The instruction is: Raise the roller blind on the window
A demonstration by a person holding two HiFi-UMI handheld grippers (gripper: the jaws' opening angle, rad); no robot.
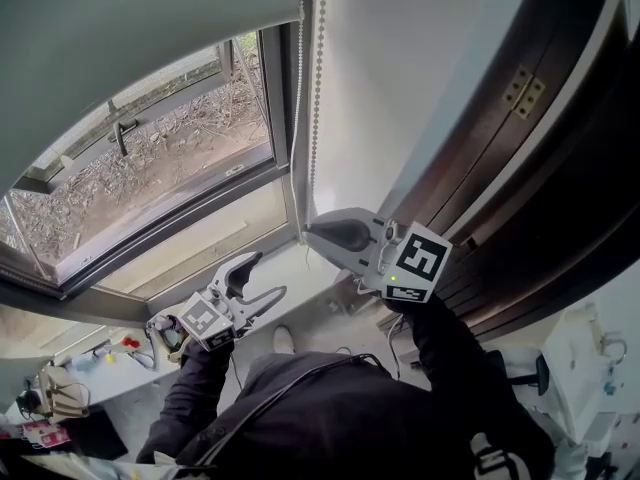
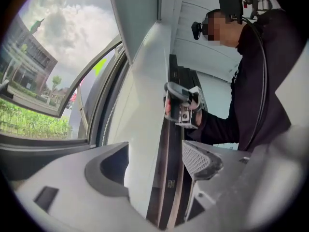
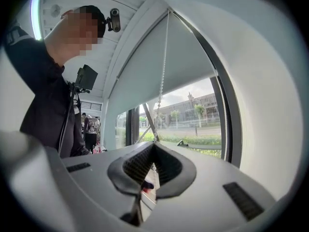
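The grey roller blind [image 1: 130,28] covers the top of the window [image 1: 170,158], and its lower edge hangs above the glass. Its white bead chain [image 1: 319,88] drops along the right side of the frame. My right gripper [image 1: 309,233] is shut on the chain's lower end near the sill. In the right gripper view the chain [image 3: 164,71] rises straight from the closed jaws [image 3: 154,146] past the blind [image 3: 188,57]. My left gripper [image 1: 266,275] is lower and to the left, open, with nothing between its fingers. In the left gripper view the jaws [image 2: 154,163] frame only the white wall, and the right gripper [image 2: 182,105] shows beyond them.
A dark wooden door frame [image 1: 520,148] with a brass hinge [image 1: 524,91] stands close on the right. The white sill [image 1: 300,278] lies under both grippers. A cluttered desk [image 1: 60,388] sits at the lower left. The window sash is tilted open outward.
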